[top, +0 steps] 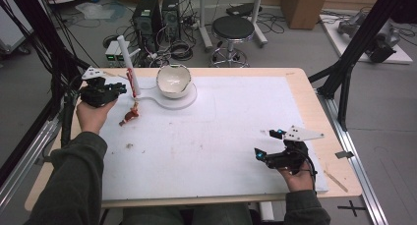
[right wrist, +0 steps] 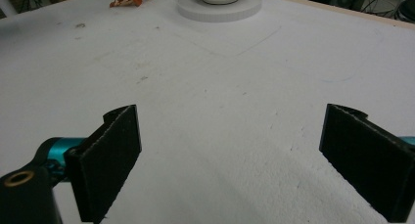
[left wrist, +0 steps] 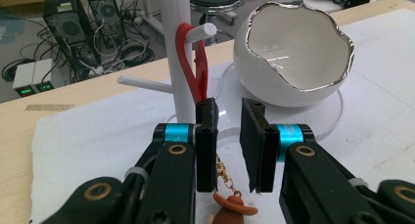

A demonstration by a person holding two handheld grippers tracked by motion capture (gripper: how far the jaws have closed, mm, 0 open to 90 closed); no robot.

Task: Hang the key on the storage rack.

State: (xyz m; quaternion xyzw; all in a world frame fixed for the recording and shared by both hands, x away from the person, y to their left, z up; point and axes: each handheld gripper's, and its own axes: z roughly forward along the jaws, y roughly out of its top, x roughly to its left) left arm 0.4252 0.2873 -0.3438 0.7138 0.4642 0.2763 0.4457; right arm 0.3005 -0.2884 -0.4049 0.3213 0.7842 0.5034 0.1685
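Left gripper (left wrist: 230, 145), low centre of its own view, jaws slightly parted with nothing pinched; one red strap (left wrist: 193, 62) loops over a peg of one white stand (left wrist: 177, 48) just above. One charm figure (left wrist: 230, 207) dangles below, one white bowl (left wrist: 293, 48) upper right; right gripper (top: 268, 149) spread wide, lower right of the high view

A red strap (left wrist: 188, 62) hangs looped over a peg of the white stand (left wrist: 176, 48), just ahead of the left tongs (left wrist: 230, 150). Its brown charm (left wrist: 230, 207) dangles on a gold clasp below, between those slightly parted jaws.
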